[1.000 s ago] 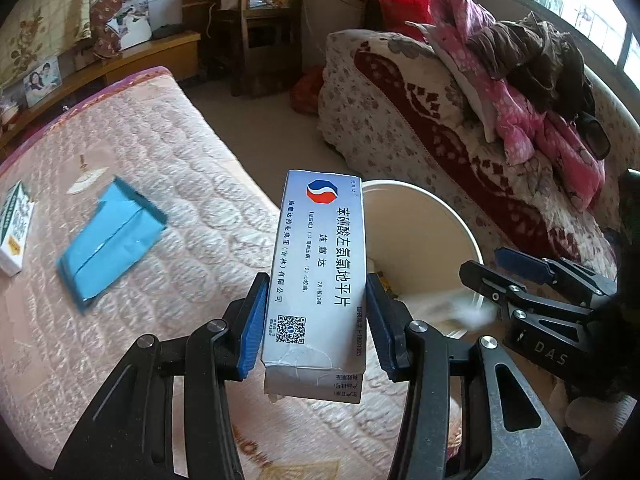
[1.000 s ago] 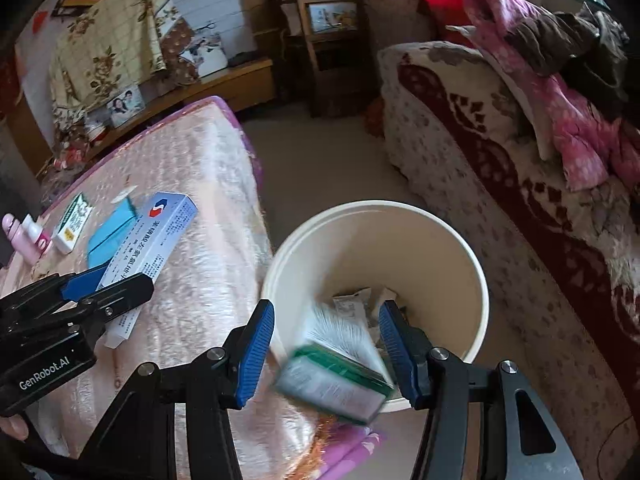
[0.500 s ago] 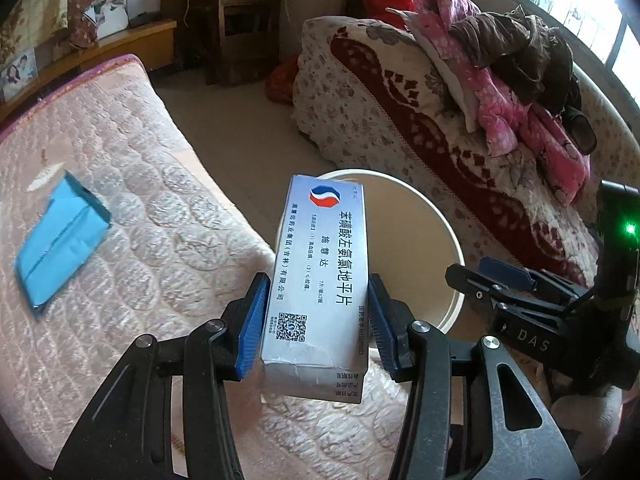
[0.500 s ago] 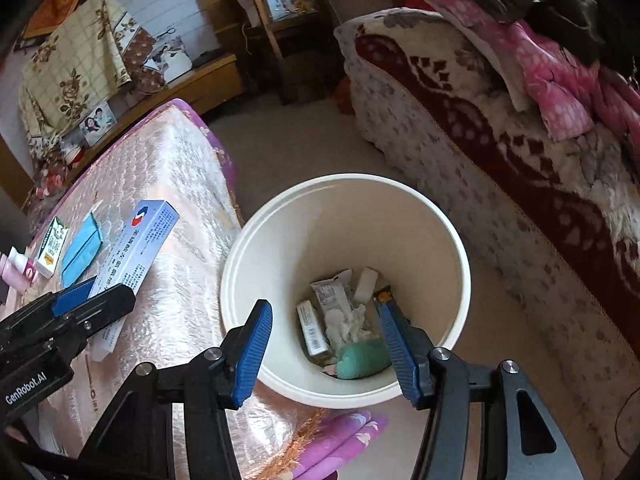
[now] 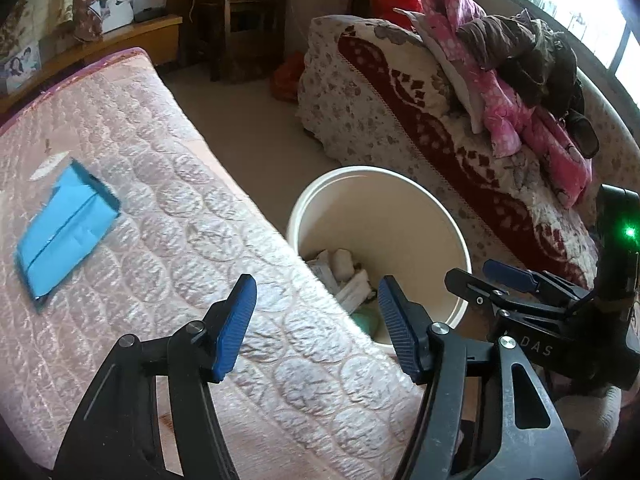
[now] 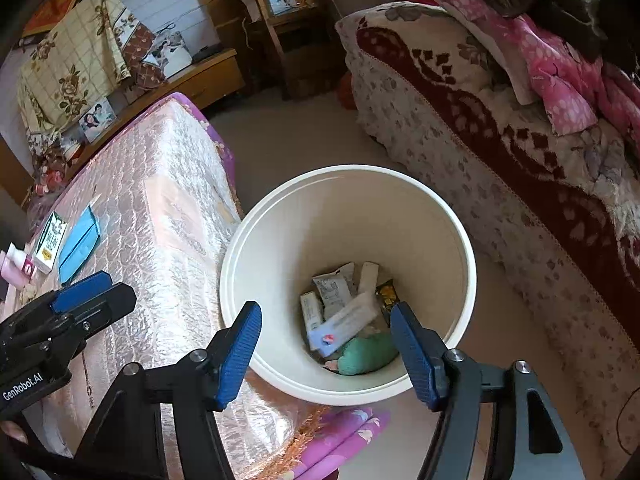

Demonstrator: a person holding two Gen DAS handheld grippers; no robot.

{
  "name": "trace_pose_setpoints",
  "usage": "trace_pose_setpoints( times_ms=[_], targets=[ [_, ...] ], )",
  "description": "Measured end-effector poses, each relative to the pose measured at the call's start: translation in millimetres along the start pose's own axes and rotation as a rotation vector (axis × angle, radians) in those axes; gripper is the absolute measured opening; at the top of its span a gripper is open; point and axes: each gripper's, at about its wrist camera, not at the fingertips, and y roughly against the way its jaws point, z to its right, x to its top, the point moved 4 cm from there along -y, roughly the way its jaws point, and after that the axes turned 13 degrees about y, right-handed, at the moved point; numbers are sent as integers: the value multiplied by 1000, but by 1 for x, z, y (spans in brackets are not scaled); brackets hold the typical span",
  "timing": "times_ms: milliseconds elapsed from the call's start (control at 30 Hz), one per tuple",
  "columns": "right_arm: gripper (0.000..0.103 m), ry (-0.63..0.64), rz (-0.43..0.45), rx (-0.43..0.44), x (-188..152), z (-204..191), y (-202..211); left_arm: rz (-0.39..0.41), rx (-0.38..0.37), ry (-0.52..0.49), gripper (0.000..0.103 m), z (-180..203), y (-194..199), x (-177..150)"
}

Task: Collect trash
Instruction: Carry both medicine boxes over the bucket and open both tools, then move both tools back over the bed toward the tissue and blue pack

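Observation:
A white trash bucket [image 6: 280,376] stands on the floor beside the pink mattress [image 6: 160,208]; it also shows in the left wrist view [image 5: 400,184]. Inside lie several wrappers, a green item [image 6: 366,354] and the white-blue medicine box [image 6: 344,326]. My left gripper [image 5: 316,328] is open and empty above the mattress edge, next to the bucket. My right gripper [image 6: 326,346] is open and empty over the bucket. A blue packet [image 5: 66,228] lies on the mattress, with a green-white box [image 6: 50,240] and a pink bottle [image 6: 16,268] beyond it.
A sofa with a red patterned cover [image 5: 460,120] and piled pink and dark clothes [image 5: 512,80] stands right of the bucket. Bare floor [image 5: 248,120] runs between mattress and sofa. A wooden chair [image 6: 288,20] and low shelf [image 6: 180,76] stand at the back.
My left gripper opened and let go of the white-blue medicine box, which now lies in the bucket. One second ago a green-white box was falling from my right gripper into the bucket.

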Motion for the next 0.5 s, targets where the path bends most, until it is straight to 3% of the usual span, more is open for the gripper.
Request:
trace_pose_setpoints(
  times_ms=[500],
  targets=[
    [66, 83, 20, 13, 10, -52, 10, 95, 96, 44, 62, -48, 39, -1]
  ],
)
